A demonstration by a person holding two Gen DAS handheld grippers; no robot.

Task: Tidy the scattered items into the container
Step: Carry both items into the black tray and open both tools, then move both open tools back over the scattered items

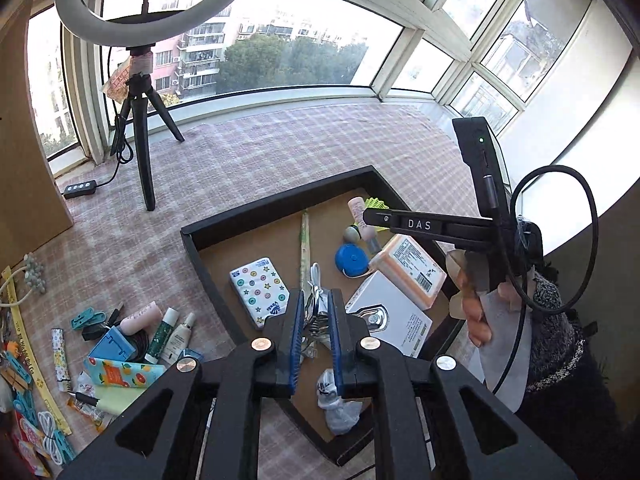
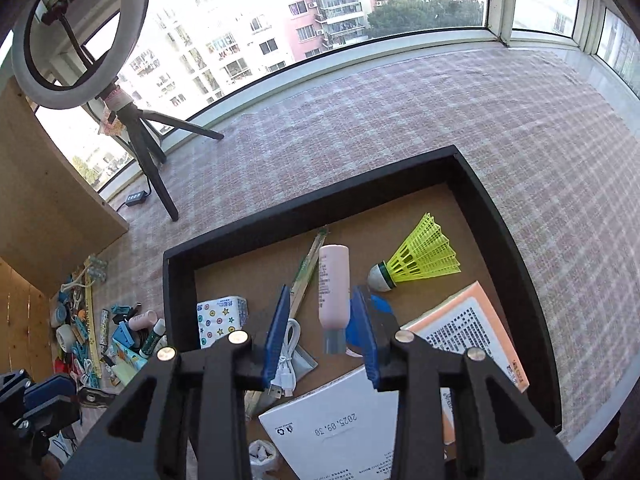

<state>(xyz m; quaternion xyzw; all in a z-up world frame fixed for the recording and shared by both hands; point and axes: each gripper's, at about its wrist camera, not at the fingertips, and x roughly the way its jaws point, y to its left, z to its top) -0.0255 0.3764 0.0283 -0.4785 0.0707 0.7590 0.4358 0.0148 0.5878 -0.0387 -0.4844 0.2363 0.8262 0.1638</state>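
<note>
The container is a black-walled box with a brown floor, standing on a pink checked cloth. My left gripper hangs over it, jaws apart, with a silver metal clip loose between the blue pads. My right gripper is open above the box. A pink bottle with a grey cap hangs cap-down between its pads, with a gap at the left pad. The scattered items lie left of the box: tubes, clips, a blue box.
Inside the box lie a yellow shuttlecock, a tissue pack, a white box, an orange box, a blue tape measure and a white cable. A ring light tripod stands far left, beside a wooden board.
</note>
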